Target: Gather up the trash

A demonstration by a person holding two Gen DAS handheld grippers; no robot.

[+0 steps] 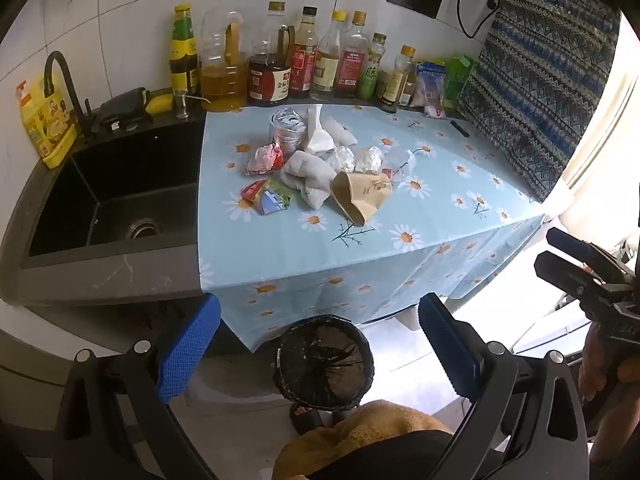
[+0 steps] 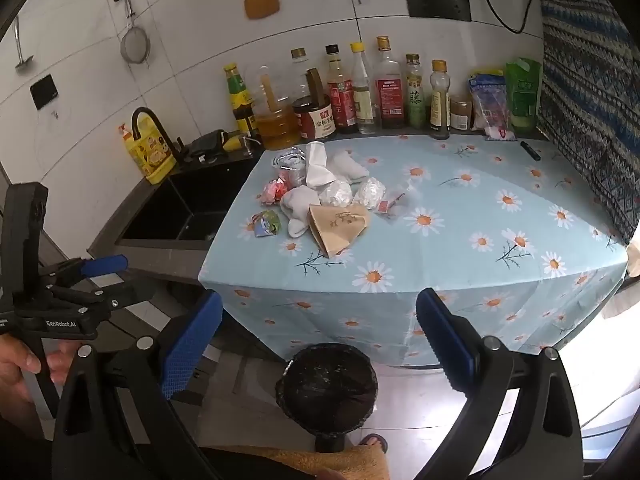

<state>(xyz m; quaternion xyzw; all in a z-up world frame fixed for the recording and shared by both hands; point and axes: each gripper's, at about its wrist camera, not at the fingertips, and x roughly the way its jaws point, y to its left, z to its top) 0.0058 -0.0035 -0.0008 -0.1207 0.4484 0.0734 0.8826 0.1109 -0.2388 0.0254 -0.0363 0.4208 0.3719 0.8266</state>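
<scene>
White wall tiles are seen behind a table (image 1: 440, 216) draped with a light blue daisy-print cloth, and a row of sauce and oil bottles (image 1: 304, 60) is lined up along its far edge. A black sink (image 1: 120, 192) is set into the counter to the left, with a yellow detergent bottle (image 1: 46, 120) at its far left corner.

A heap of trash (image 1: 316, 164) is gathered on the far left part of the table: a crushed brown paper cup (image 1: 360, 196) at the near side, crumpled white tissues (image 1: 304, 180) just beside it, foil balls (image 1: 356, 158) behind, a red wrapper (image 1: 266, 158) and a colourful snack packet (image 1: 268, 196) on the left, and a clear plastic cup (image 1: 286, 126) at the far side.

A bin lined with a black bag (image 1: 326, 360) is placed on the floor, near the table's front edge.

The left gripper (image 1: 320, 348) is held over the floor above the bin, its blue-padded fingers (image 1: 188, 352) spread wide and nothing gripped. The right gripper (image 2: 320, 340) is held likewise, its fingers (image 2: 444, 340) released and nothing between them. Both are kept well apart from the trash.
</scene>
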